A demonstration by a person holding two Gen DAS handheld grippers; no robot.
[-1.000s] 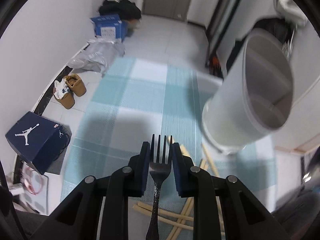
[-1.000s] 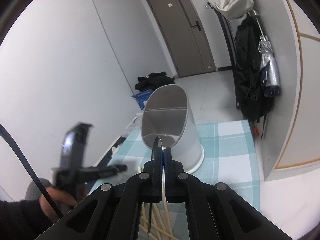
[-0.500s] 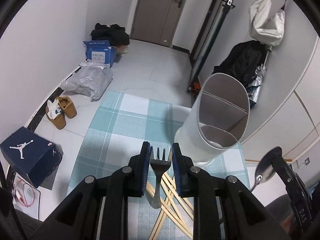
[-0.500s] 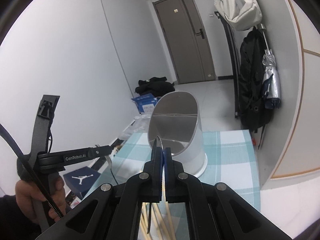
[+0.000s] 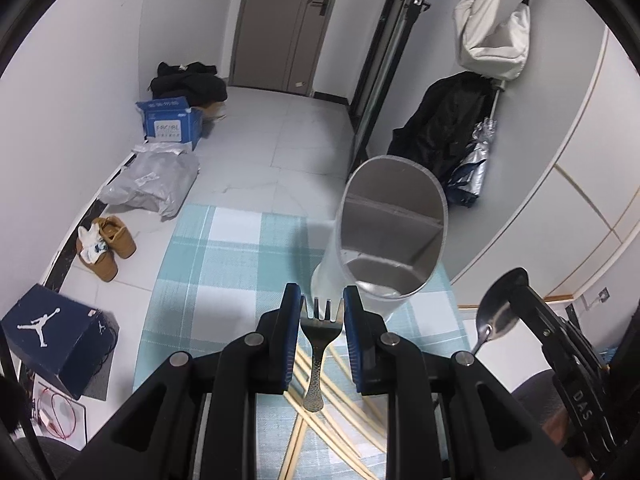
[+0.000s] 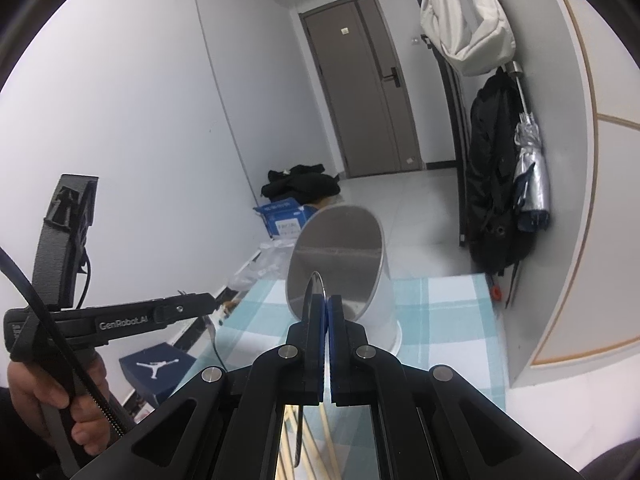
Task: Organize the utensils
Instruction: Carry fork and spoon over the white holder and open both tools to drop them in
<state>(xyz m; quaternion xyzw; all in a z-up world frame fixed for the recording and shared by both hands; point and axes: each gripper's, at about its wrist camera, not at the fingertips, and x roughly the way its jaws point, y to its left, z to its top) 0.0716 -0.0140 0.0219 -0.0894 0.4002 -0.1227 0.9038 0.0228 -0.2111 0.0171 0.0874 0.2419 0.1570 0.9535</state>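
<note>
My left gripper (image 5: 321, 312) is shut on a metal fork (image 5: 320, 344), tines forward, held above the checked cloth. A white divided utensil holder (image 5: 390, 240) stands just ahead and right of it. My right gripper (image 6: 325, 304) is shut on a metal spoon (image 6: 314, 288), seen edge-on, in front of the holder (image 6: 340, 264). The spoon's bowl (image 5: 500, 308) and the right gripper also show at the right of the left wrist view. The left gripper (image 6: 192, 304) shows at the left of the right wrist view. Several wooden chopsticks (image 5: 352, 376) lie on the cloth below.
A blue-and-white checked cloth (image 5: 224, 276) covers the table. On the floor lie a blue shoe box (image 5: 52, 332), brown shoes (image 5: 108, 248), a grey bag (image 5: 152, 184) and a blue carton (image 5: 170, 122). Coats and an umbrella (image 6: 504, 184) hang at the right wall.
The left gripper with the fork has drawn back and risen; the holder now appears farther and more upright. The right gripper with the spoon has come into the left view.
</note>
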